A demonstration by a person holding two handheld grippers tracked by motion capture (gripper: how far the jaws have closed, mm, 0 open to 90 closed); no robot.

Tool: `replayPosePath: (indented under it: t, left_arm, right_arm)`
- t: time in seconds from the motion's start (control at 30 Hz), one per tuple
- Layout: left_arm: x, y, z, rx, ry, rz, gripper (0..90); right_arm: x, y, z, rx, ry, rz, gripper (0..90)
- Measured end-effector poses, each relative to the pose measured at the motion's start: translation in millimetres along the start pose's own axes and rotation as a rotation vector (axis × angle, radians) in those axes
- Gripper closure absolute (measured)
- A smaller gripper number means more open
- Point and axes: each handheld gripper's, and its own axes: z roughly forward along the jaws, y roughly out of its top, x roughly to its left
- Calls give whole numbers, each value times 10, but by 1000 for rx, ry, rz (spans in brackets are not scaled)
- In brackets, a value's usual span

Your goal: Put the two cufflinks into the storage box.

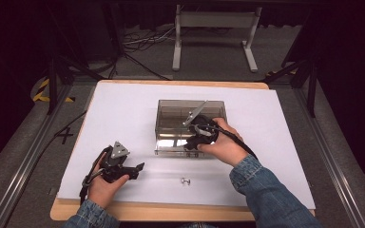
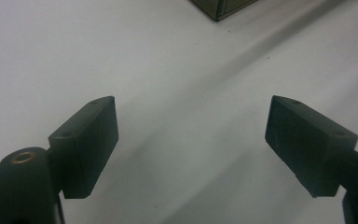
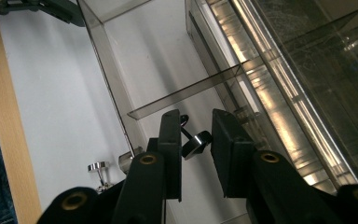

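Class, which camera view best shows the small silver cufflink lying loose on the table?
The right gripper view: the cufflink is close, its stem and ends distinct. The high view shows it as a tiny speck near the table's front.

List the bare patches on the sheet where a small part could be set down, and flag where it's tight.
Free: the white sheet left of the clear box, the strip right of the box to the sheet's edge, and the band behind it. Tight: the box's near right corner, where the right hand-held gripper holds a small metal piece, and near the metal stud at the front.
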Motion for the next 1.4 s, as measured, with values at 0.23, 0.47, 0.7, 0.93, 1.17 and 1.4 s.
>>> replayPosePath:
  t: [0.23, 0.47, 0.7, 0.93, 1.17, 1.4]
  left_arm:
    - [0, -1, -1, 0, -1, -1, 181]
    - [4, 2, 7, 0, -1, 0, 181]
    - [15, -27, -14, 4, 7, -8, 181]
    - [27, -44, -39, 0, 14, -13, 181]
    - [10, -26, -18, 1, 8, -10, 181]
    - [6, -27, -20, -5, 8, -7, 181]
  right_arm:
    - [14, -4, -34, -18, -3, -3, 688]
    - [38, -28, -171, -58, -8, -10, 688]
    - [71, -78, -351, -99, -5, -26, 688]
    - [126, -135, -491, -135, 21, -47, 688]
    - [207, -221, -615, -167, 60, -107, 676]
    - [309, -290, -665, -162, 79, -148, 665]
